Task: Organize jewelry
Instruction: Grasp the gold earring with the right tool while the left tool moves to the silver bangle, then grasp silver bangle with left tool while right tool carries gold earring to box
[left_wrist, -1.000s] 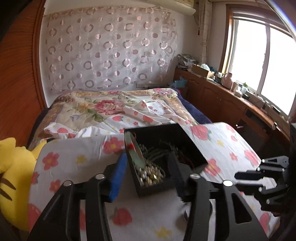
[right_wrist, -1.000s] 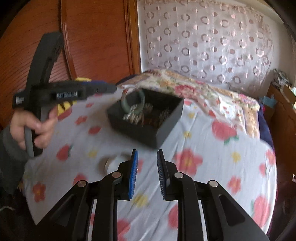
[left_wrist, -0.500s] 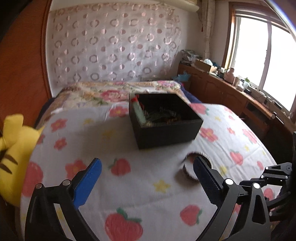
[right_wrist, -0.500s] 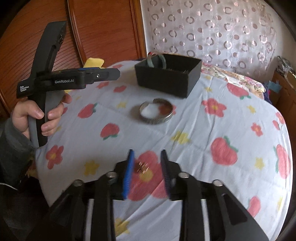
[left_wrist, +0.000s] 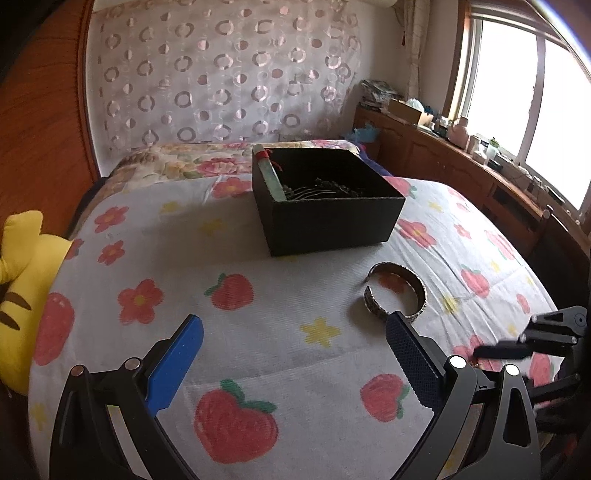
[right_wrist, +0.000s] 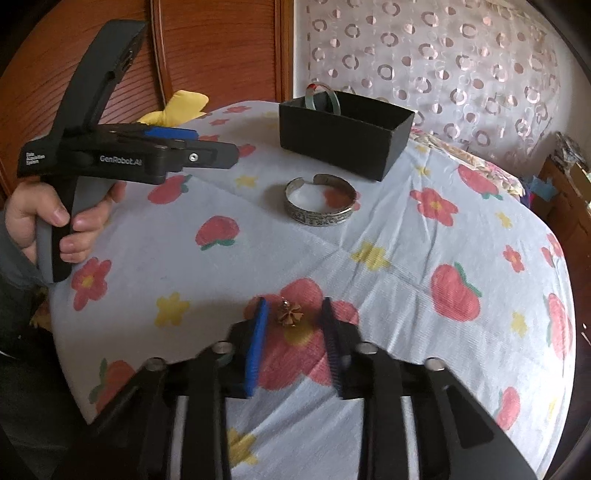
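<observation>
A black jewelry box (left_wrist: 332, 221) stands on the flower-print tablecloth (left_wrist: 258, 332), with a green bangle (left_wrist: 267, 173) leaning inside its left wall and beads beside it. In front of the box lies a silver cuff bracelet (left_wrist: 421, 295). My left gripper (left_wrist: 293, 325) hovers wide open over bare cloth, its right finger just short of the cuff. My right gripper (right_wrist: 294, 308) points down at the cloth with a small gold flower charm (right_wrist: 290, 314) between its jaws. The jaws are closing, and a gap still shows on both sides of the charm.
A yellow plush toy (left_wrist: 18, 266) sits at the table's left edge. A person's hand (right_wrist: 55, 218) holds the left gripper's handle. Behind the table is a bed (left_wrist: 184, 162), and a cluttered wooden counter (left_wrist: 480, 162) runs under the window at right.
The left gripper drew back from over the box, sank and opened wide. The right gripper came down to the cloth and now straddles the gold charm.
</observation>
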